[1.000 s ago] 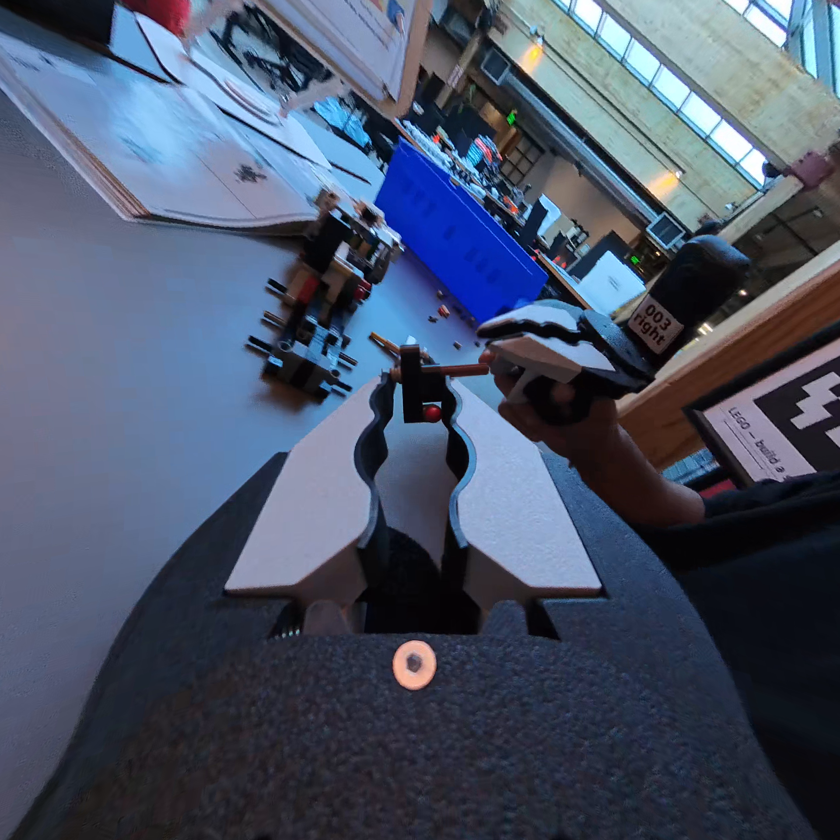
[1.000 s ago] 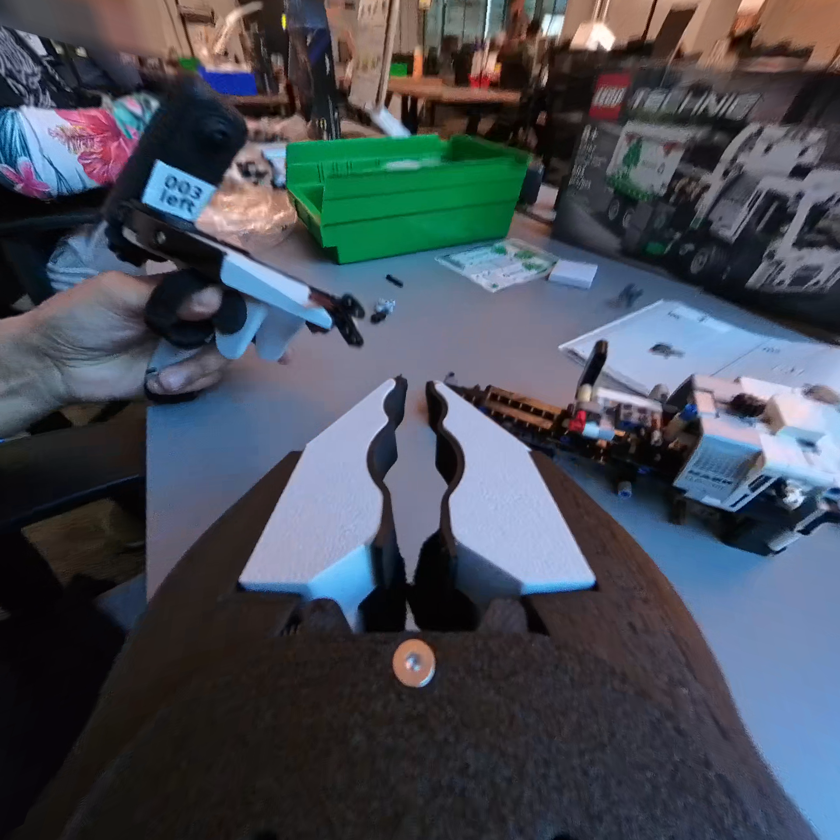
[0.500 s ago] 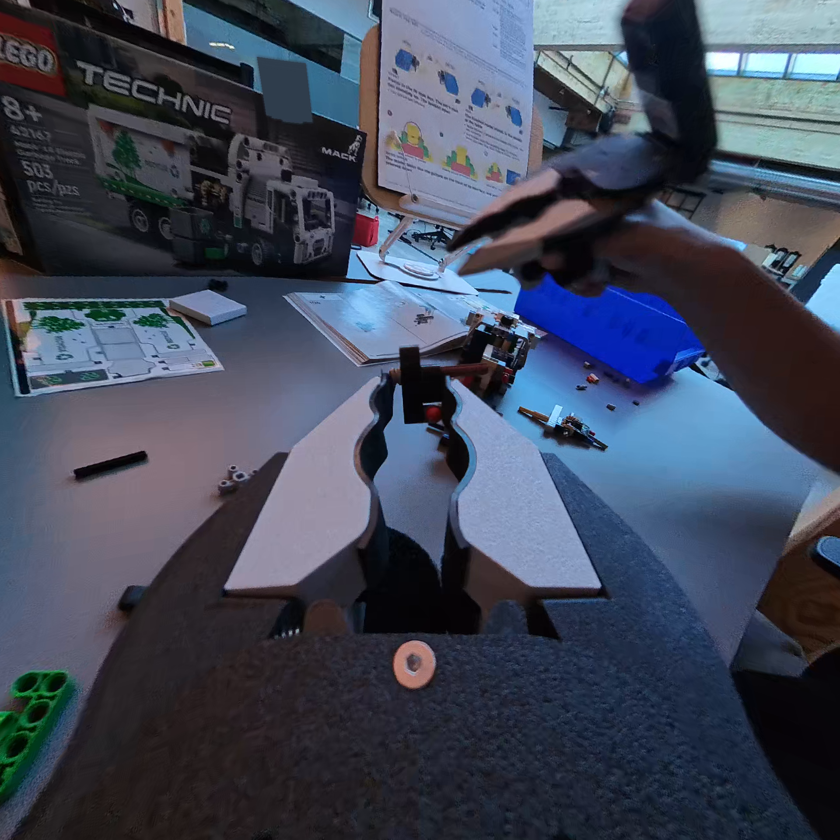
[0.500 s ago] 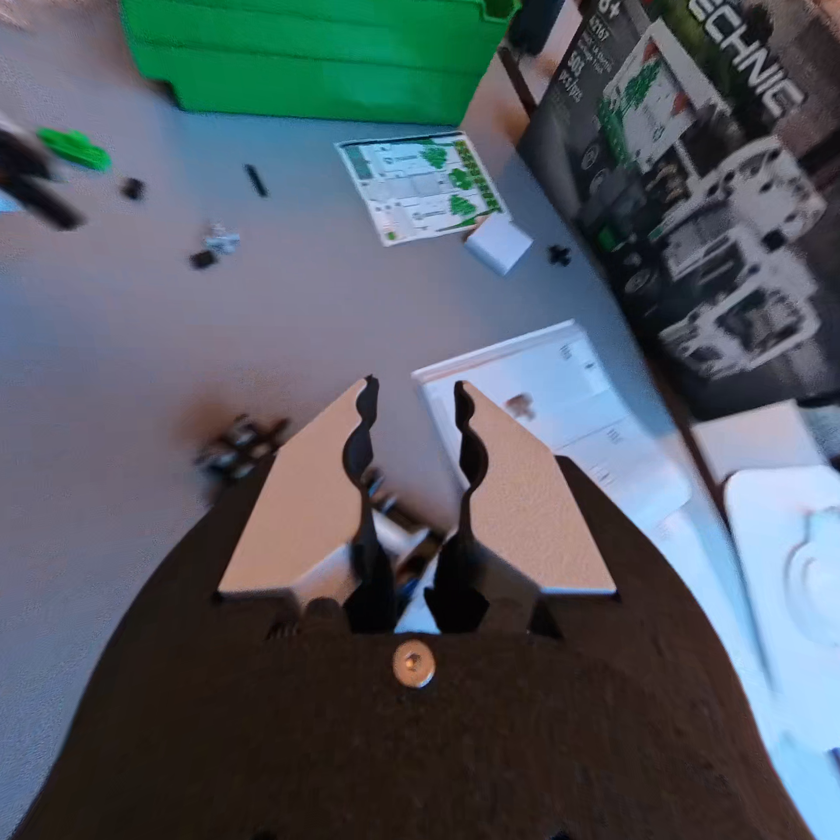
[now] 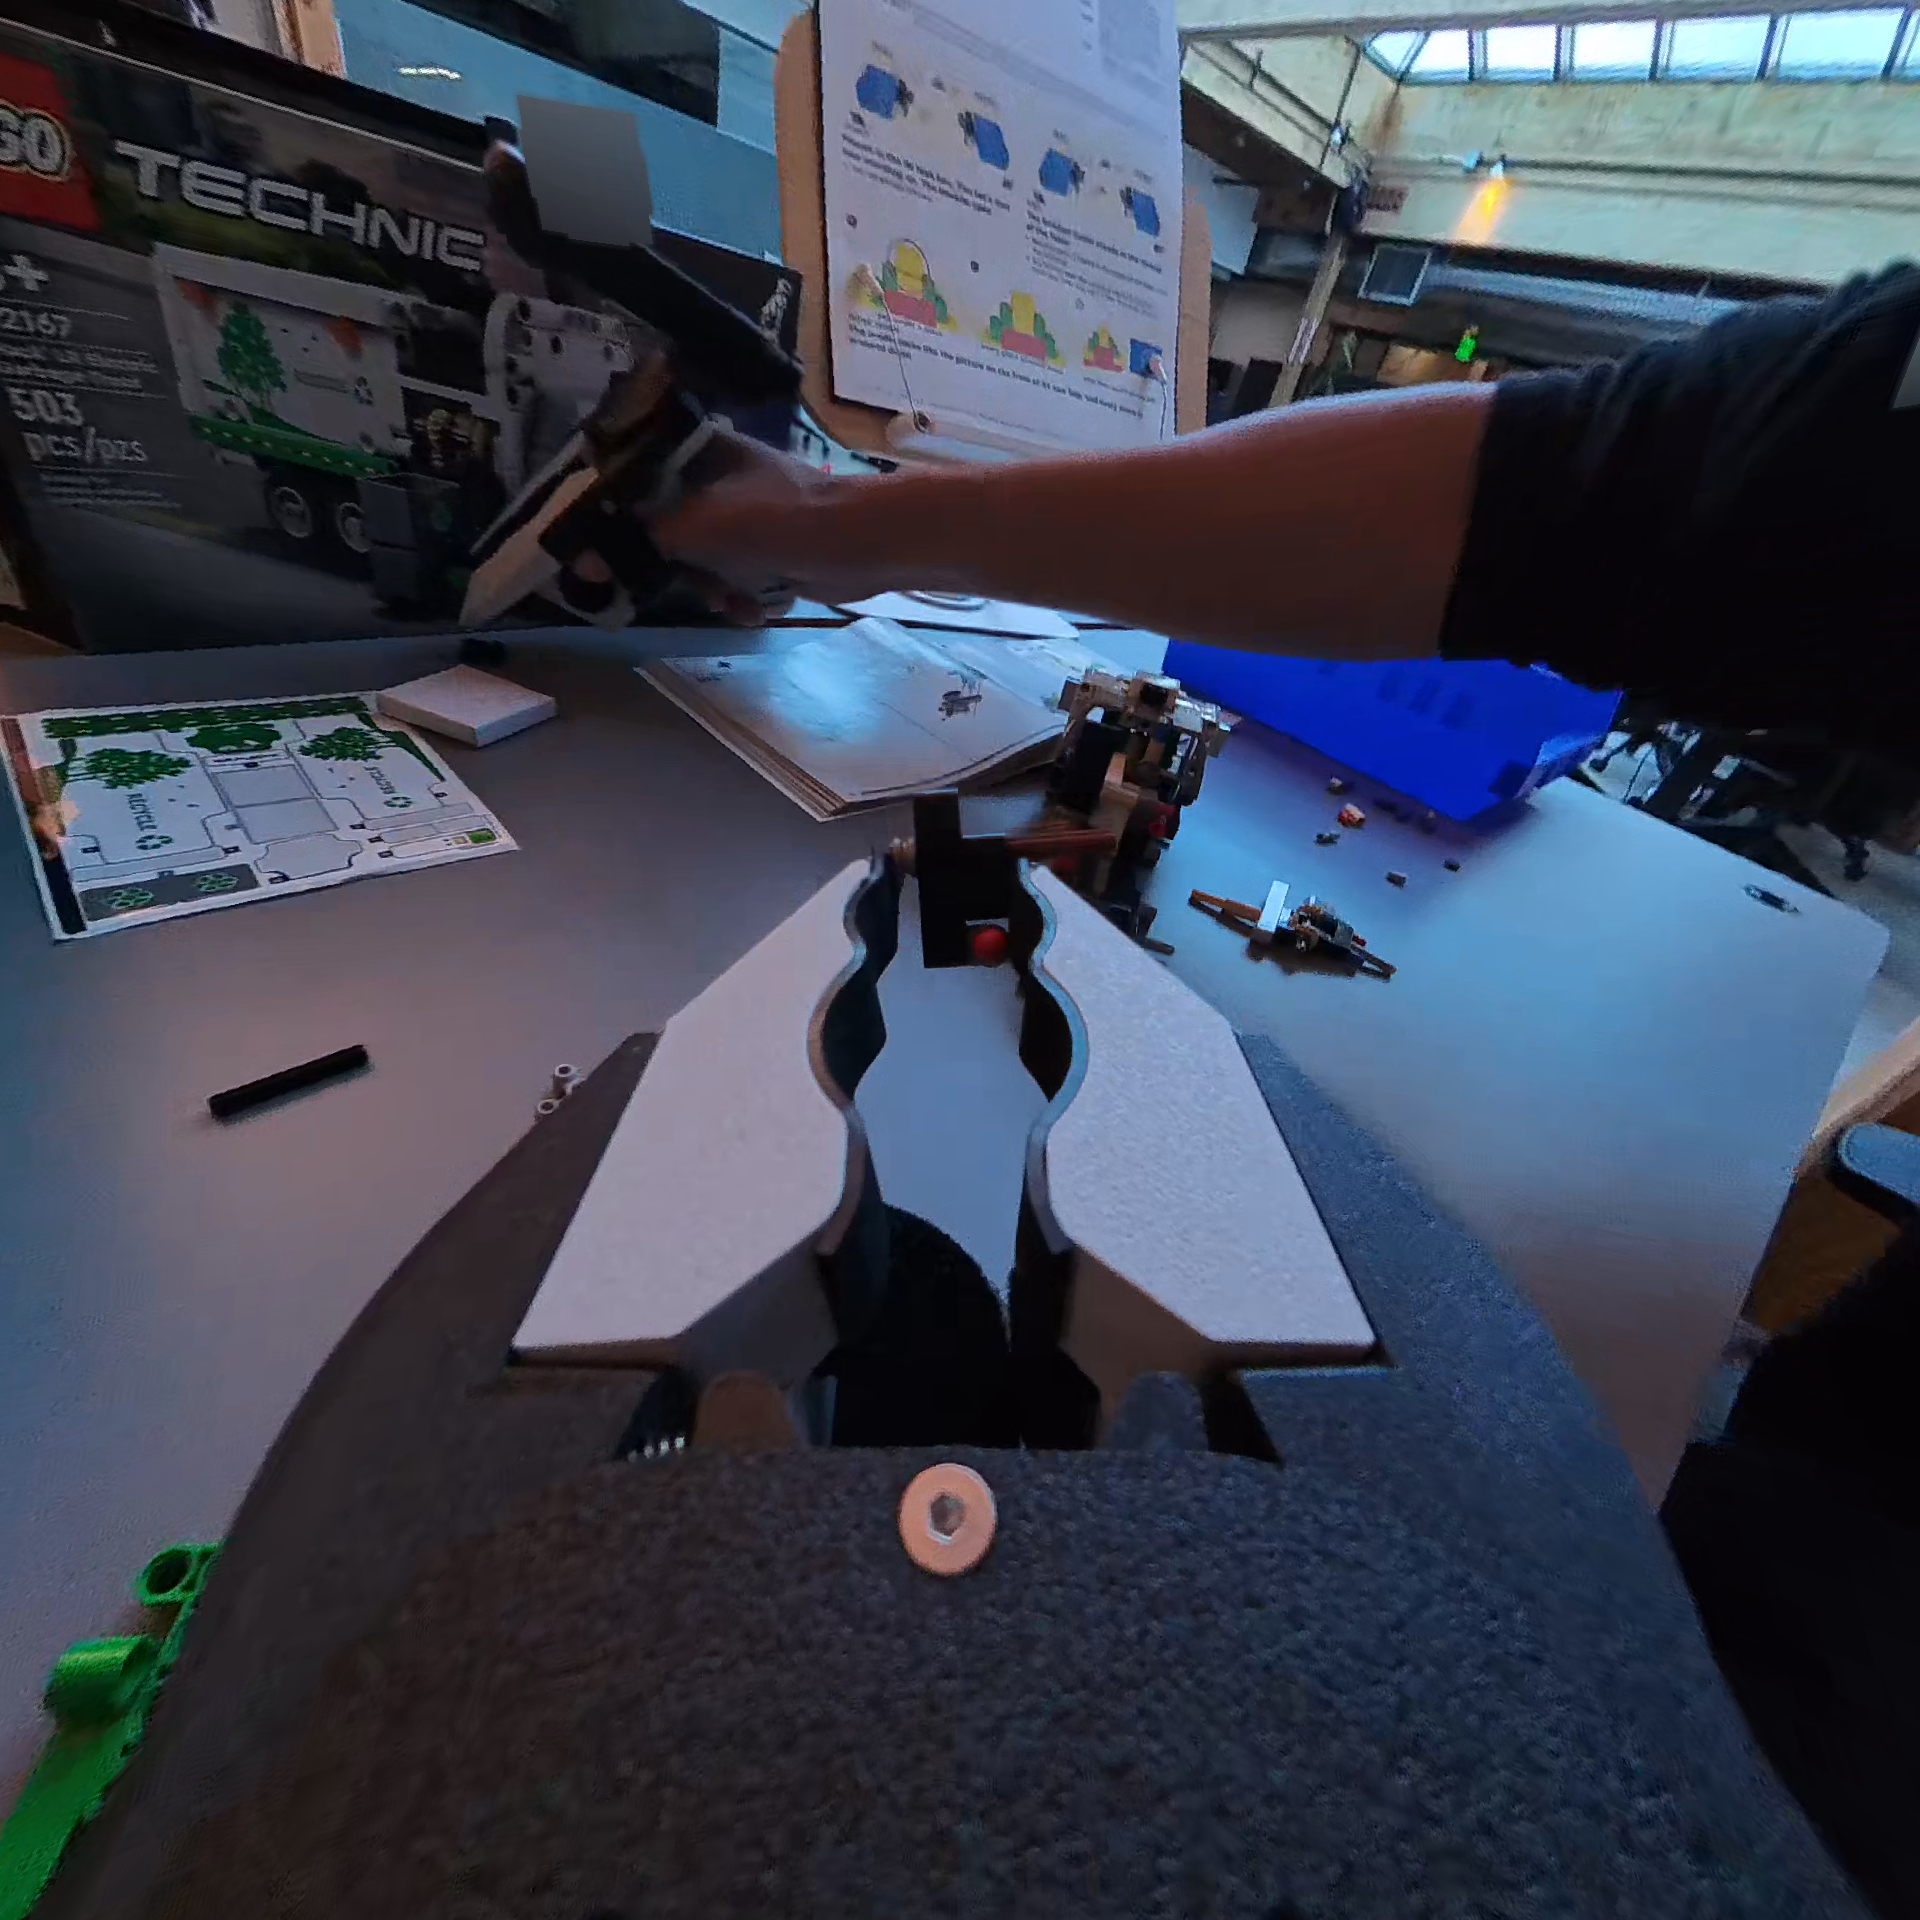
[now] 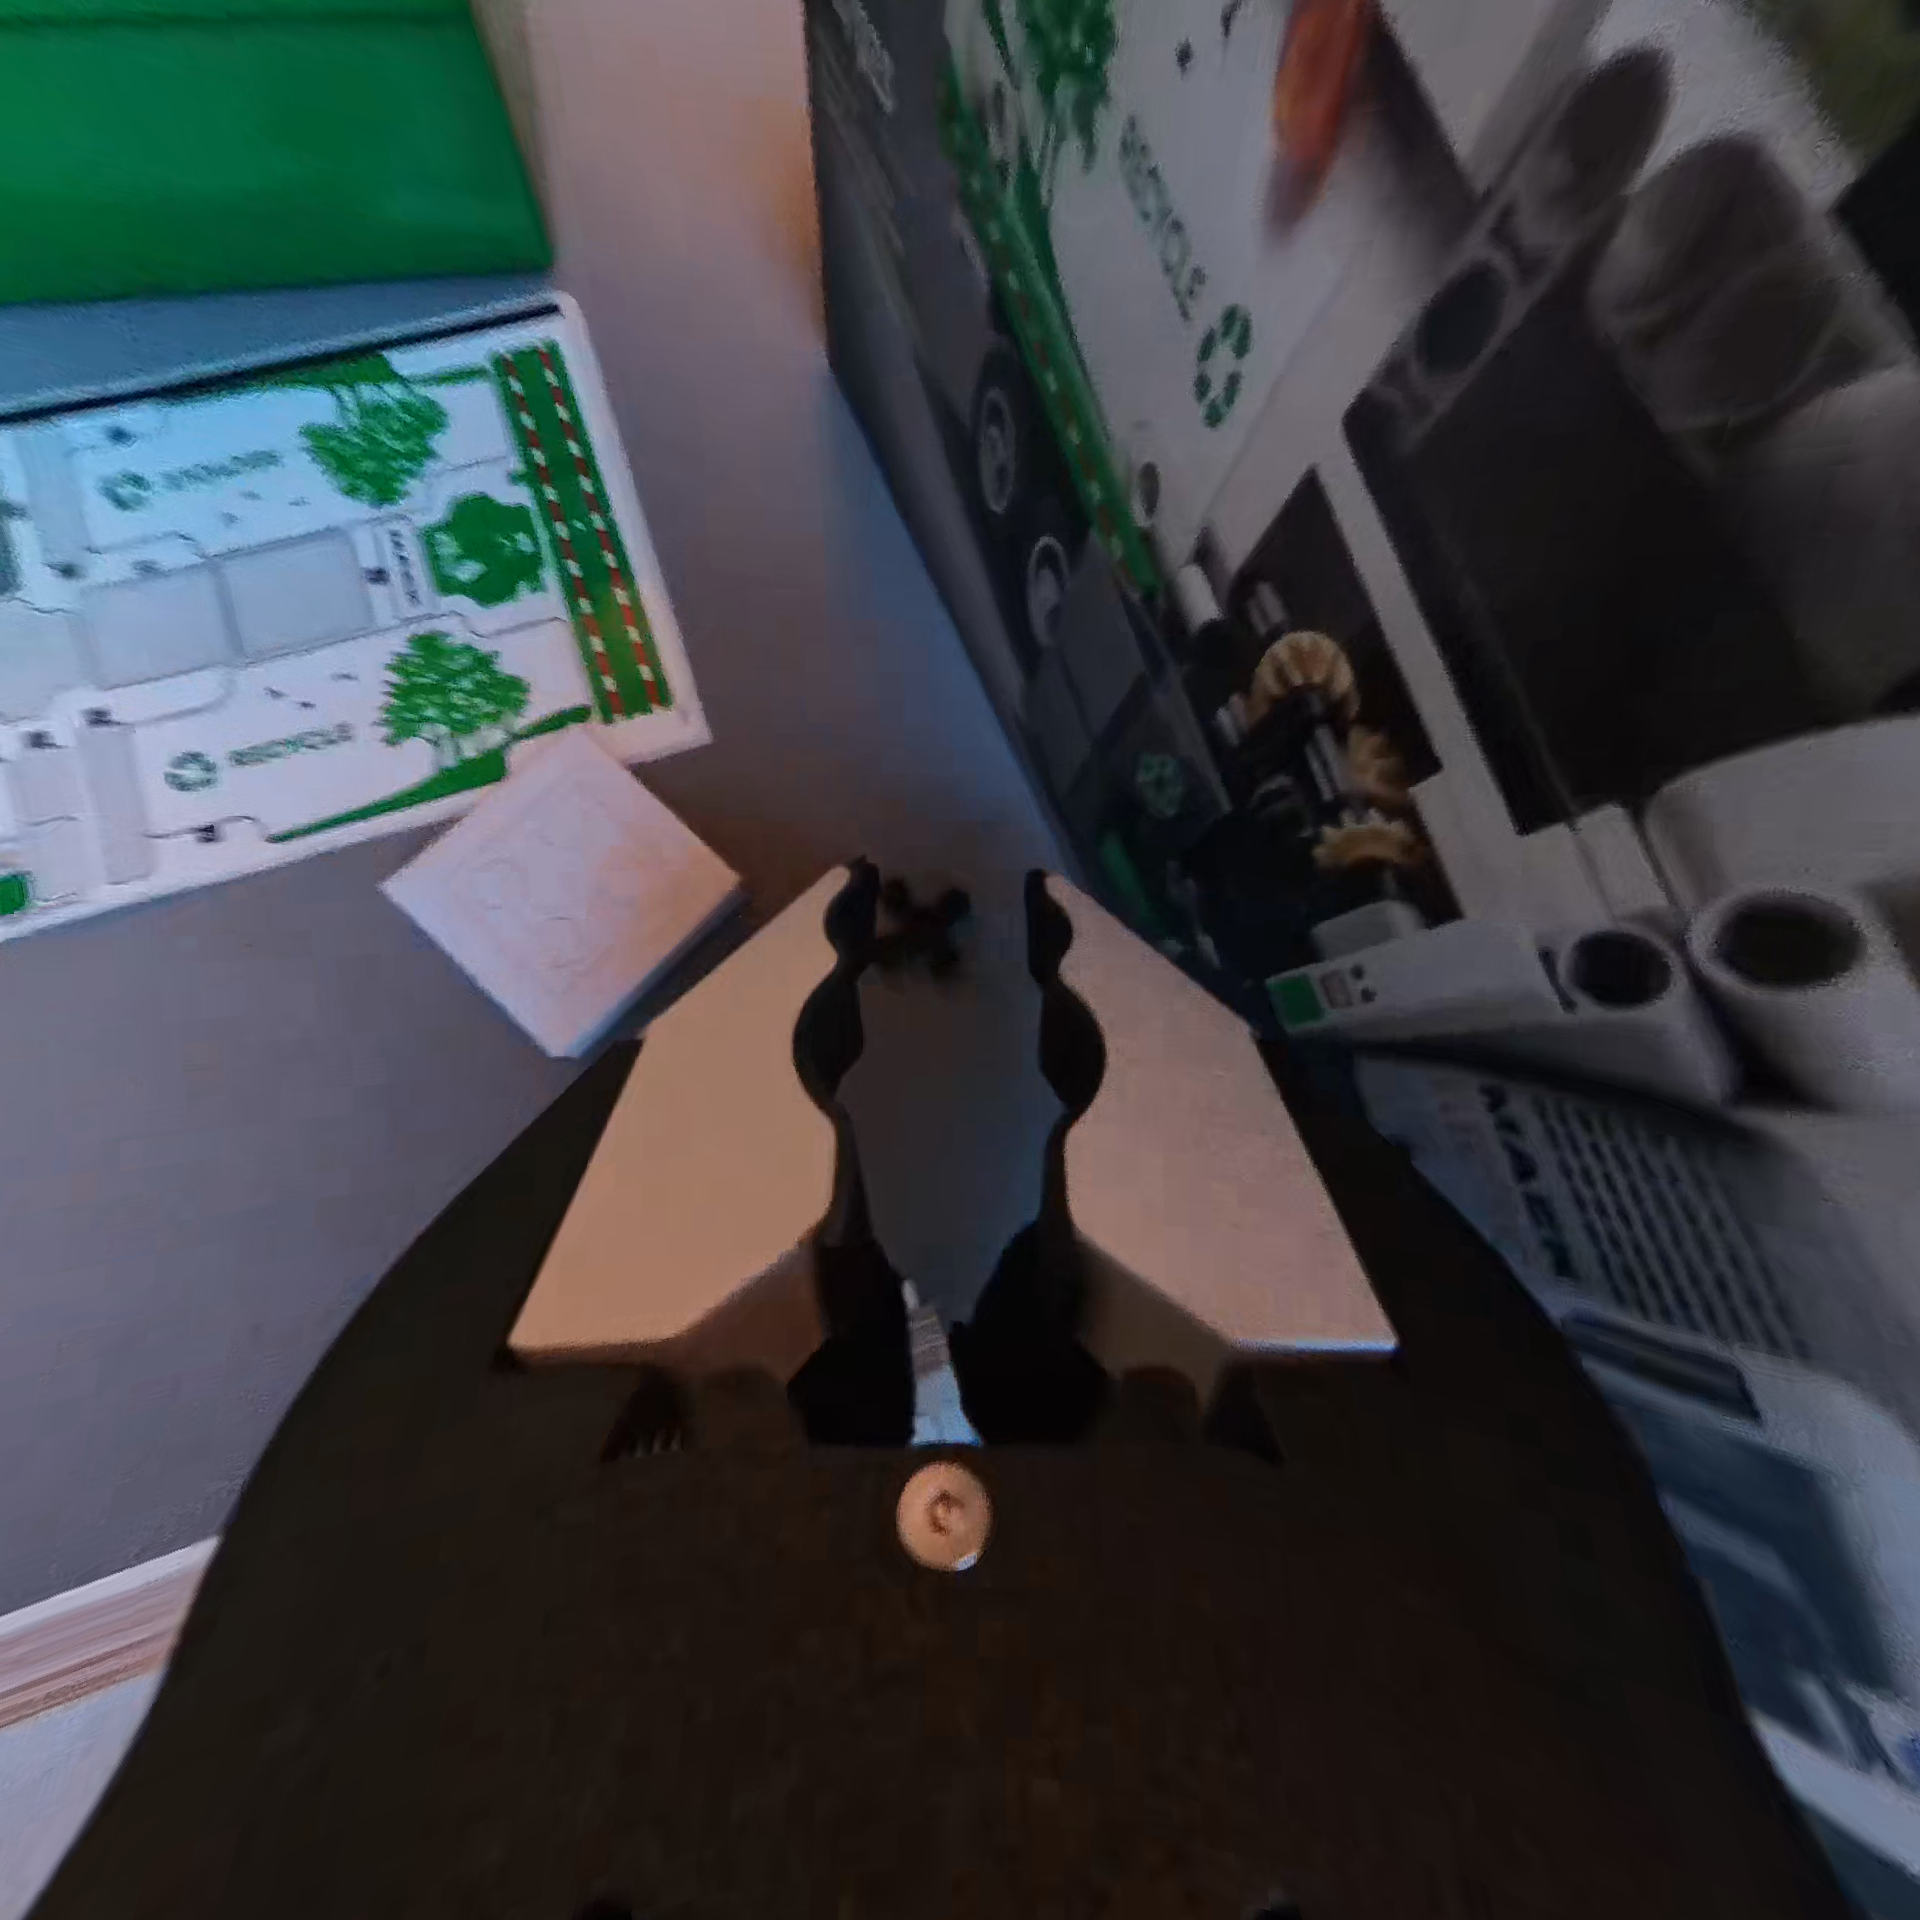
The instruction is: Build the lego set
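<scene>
My left gripper [image 5: 956, 894] is shut on a small black lego piece [image 5: 961, 883] with a red pin and a brown axle sticking out to the right, held above the grey table [image 5: 520, 987]. Behind it stands the partly built lego truck [image 5: 1127, 769]. My right gripper [image 6: 940, 894] is open and points down at a small black cross-shaped lego part [image 6: 920, 925] lying on the table at the foot of the set's box [image 6: 1351, 520]. The part lies between the fingertips, nearer the left one. The right gripper also shows far left in the left wrist view [image 5: 499, 582].
A sticker sheet [image 5: 239, 800] and a small white pad [image 5: 468, 704] lie at the left, an open manual [image 5: 852, 717] behind. A black axle [image 5: 289, 1081], a small sub-assembly [image 5: 1299, 923], loose bits, a blue bin [image 5: 1392, 717] and a green piece [image 5: 94, 1683] are around. A green bin [image 6: 260, 135] is near. Tip to tip, the grippers are about 40 centimetres apart. My left gripper is the nearer one to the partly built lego truck [image 5: 1127, 769]: about 20 centimetres, against 30 centimetres.
My right gripper has swung across to the far left, down by the box, and opened wider over the small black part. My left gripper keeps its piece and has barely moved.
</scene>
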Action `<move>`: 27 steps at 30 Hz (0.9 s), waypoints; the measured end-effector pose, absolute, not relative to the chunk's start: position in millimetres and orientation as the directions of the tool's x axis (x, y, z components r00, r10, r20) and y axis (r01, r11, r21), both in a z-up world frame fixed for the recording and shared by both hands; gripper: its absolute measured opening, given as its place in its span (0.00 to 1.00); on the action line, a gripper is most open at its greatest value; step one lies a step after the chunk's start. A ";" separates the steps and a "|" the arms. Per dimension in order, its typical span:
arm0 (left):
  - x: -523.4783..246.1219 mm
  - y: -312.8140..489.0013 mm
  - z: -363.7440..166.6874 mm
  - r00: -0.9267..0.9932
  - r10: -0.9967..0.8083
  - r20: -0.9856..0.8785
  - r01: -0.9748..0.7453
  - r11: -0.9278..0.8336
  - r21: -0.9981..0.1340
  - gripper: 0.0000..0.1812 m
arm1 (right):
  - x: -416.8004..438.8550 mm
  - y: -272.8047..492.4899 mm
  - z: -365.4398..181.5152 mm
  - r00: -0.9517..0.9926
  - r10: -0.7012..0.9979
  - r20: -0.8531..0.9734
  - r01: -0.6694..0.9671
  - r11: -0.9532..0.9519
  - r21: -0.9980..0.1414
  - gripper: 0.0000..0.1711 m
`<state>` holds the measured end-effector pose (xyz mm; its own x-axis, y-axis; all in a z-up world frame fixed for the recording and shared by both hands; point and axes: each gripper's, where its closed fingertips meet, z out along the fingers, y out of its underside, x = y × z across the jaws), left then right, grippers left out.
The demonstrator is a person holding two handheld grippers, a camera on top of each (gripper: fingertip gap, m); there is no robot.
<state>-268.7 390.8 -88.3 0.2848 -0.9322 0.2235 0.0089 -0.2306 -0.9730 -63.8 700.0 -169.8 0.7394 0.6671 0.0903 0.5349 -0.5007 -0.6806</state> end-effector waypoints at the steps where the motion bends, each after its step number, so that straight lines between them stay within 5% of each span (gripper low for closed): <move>1: -266.9 389.3 -89.7 0.283 -0.936 0.212 -0.006 -0.223 -0.975 0.10 | -64.7 700.8 -174.3 0.726 0.682 0.089 0.547 -0.495 -0.675 0.16; 23: -260.1 387.2 -94.6 0.269 -0.941 0.205 -0.043 -0.225 -0.973 0.10 | -76.7 660.0 -187.6 0.632 0.768 0.103 0.647 -0.449 -0.616 0.10; 27: -259.5 391.6 -89.3 0.270 -0.929 0.252 0.012 -0.258 -0.966 0.10 | -107.7 615.2 -116.1 0.484 0.797 0.361 0.731 -0.141 -0.667 0.10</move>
